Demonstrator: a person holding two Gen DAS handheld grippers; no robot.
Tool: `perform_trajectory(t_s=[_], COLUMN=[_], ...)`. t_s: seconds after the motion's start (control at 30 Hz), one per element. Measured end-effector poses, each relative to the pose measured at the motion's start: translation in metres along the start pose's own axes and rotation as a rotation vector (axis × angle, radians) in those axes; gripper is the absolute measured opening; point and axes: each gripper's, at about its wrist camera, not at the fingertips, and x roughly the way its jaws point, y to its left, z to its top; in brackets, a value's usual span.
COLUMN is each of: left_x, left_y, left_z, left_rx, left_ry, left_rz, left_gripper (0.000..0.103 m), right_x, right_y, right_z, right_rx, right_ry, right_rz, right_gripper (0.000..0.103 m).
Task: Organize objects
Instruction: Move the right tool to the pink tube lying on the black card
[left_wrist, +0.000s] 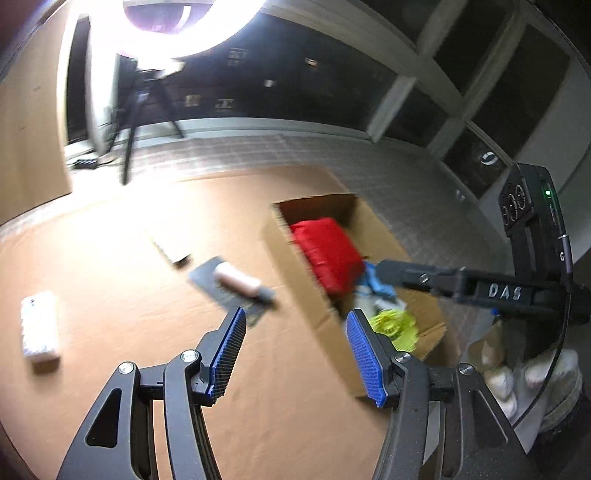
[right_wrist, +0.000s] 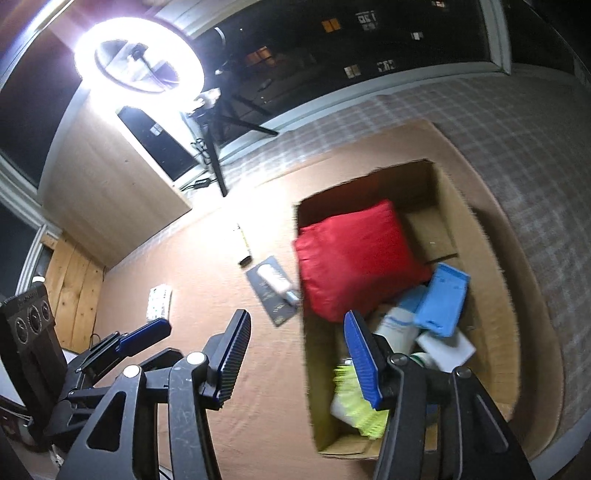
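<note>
An open cardboard box (left_wrist: 295, 291) (right_wrist: 321, 354) stands on the brown table and holds a red pouch (left_wrist: 328, 254) (right_wrist: 354, 258), a blue item (right_wrist: 443, 299), a white bottle (right_wrist: 399, 325) and a yellow-green item (left_wrist: 395, 328) (right_wrist: 354, 398). My left gripper (left_wrist: 295, 354) is open and empty above the table just left of the box. My right gripper (right_wrist: 295, 358) hangs open over the box's near-left edge, with nothing between its pads. Left of the box, a pale tube (left_wrist: 238, 280) (right_wrist: 277, 282) lies on a dark card (left_wrist: 221, 291).
A white patterned pack (left_wrist: 38, 328) (right_wrist: 160, 301) lies further left on the table, and a white card (left_wrist: 170, 243) lies behind the tube. A ring light on a tripod (right_wrist: 140, 59) stands at the table's back. A gloved hand (left_wrist: 517, 373) holds the right gripper.
</note>
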Motion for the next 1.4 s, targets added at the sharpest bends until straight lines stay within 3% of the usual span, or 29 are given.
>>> perform_trajectory(t_s=[0.23, 0.3, 0.33, 0.47, 0.6, 0.9, 1.1, 1.4], left_x=[-0.039, -0.050, -0.055, -0.071, -0.082, -0.105, -0.111, -0.108], left_y=[0.062, 0.078, 0.085, 0.110, 0.130, 0.161, 0.173, 0.175], left_z=[-0.031, -0.040, -0.045, -0.061, -0.076, -0.103, -0.110, -0.110], left_rx=[-0.090, -0.113, -0.126, -0.169, -0.194, -0.237, -0.248, -0.233], left_ry=[-0.017, -0.025, -0.030, -0.045, -0.042, -0.047, -0.054, -0.041], left_rz=[0.068, 0.080, 0.084, 0.086, 0.091, 0.097, 0.084, 0.055], left_gripper=[0.061, 0.061, 0.061, 0.061, 0.061, 0.061, 0.061, 0.061], right_x=[0.013, 0.019, 0.023, 0.046, 0.088, 0.155, 0.169, 0.184], right_y=[0.039, 0.052, 0.057, 0.076, 0.086, 0.095, 0.097, 0.091], right_z=[0.002, 0.004, 0.006, 0.019, 0.034, 0.042, 0.044, 0.049], right_rx=[-0.096, -0.131, -0.144, -0.180, -0.166, -0.159, -0.178, -0.159], right_ry=[-0.022, -0.015, -0.005, 0.045, 0.149, 0.228, 0.221, 0.243], right_rz=[-0.014, -0.004, 0.005, -0.016, -0.038, -0.159, -0.241, -0.299], right_gripper=[0.050, 0.058, 0.063, 0.064, 0.064, 0.063, 0.063, 0.063])
